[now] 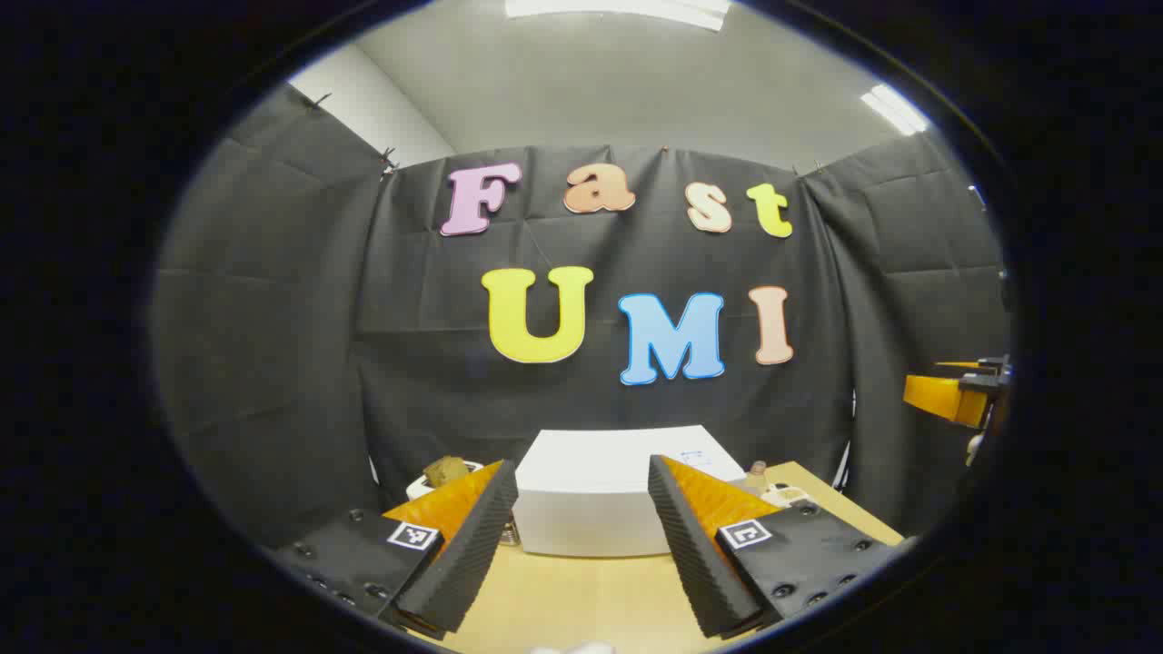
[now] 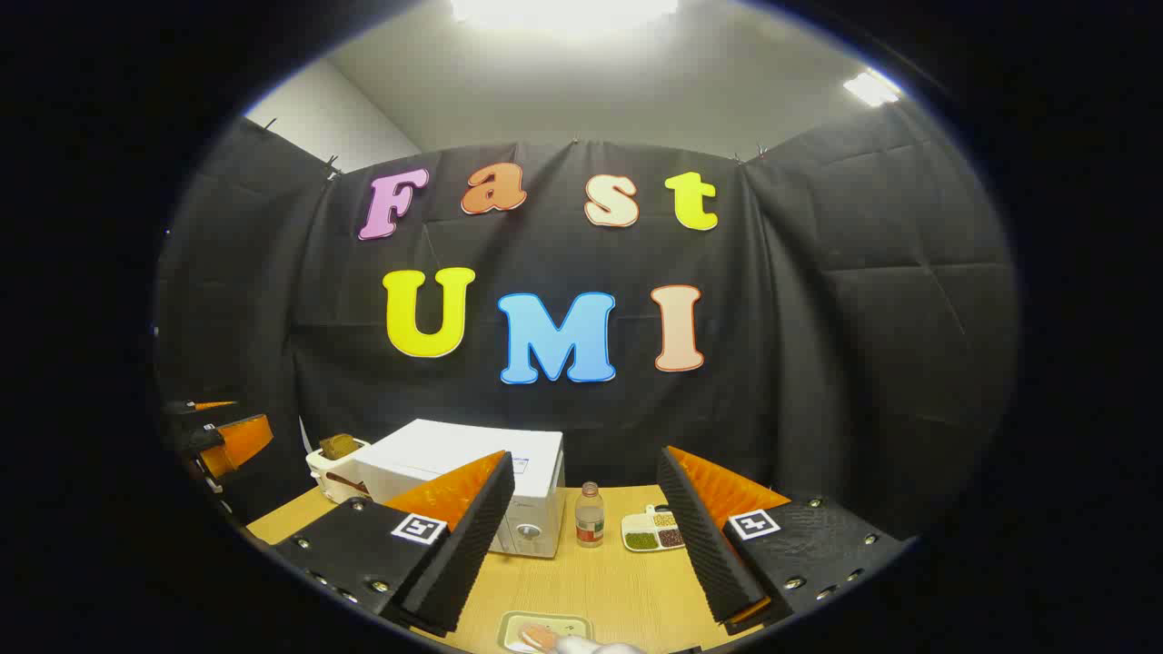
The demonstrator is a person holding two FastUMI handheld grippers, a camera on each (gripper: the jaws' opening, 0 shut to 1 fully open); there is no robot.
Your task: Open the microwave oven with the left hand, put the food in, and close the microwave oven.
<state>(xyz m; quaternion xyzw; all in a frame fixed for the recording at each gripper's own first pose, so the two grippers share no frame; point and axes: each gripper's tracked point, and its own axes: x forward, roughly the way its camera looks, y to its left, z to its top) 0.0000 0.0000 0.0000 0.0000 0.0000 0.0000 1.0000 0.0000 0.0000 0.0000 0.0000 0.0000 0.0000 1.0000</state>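
Observation:
A white microwave oven [image 1: 600,454] stands on the wooden table against the back wall. I see its top and front, straight ahead between my fingers. My left gripper [image 1: 581,474] is open and empty, held above the table's near side. In the right gripper view the microwave [image 2: 436,450] sits left of centre, its knob panel facing me and its door partly hidden by my finger. A small tray of food [image 2: 543,632] lies at the near table edge. My right gripper [image 2: 586,461] hangs open and empty above it.
A bottle [image 2: 590,514] and a divided dish of grains [image 2: 654,530] stand right of the microwave. A white holder with a brown piece [image 2: 334,463] sits to its left. The other gripper [image 2: 227,440] shows at the left edge. Bare wood table [image 2: 618,590] lies in front.

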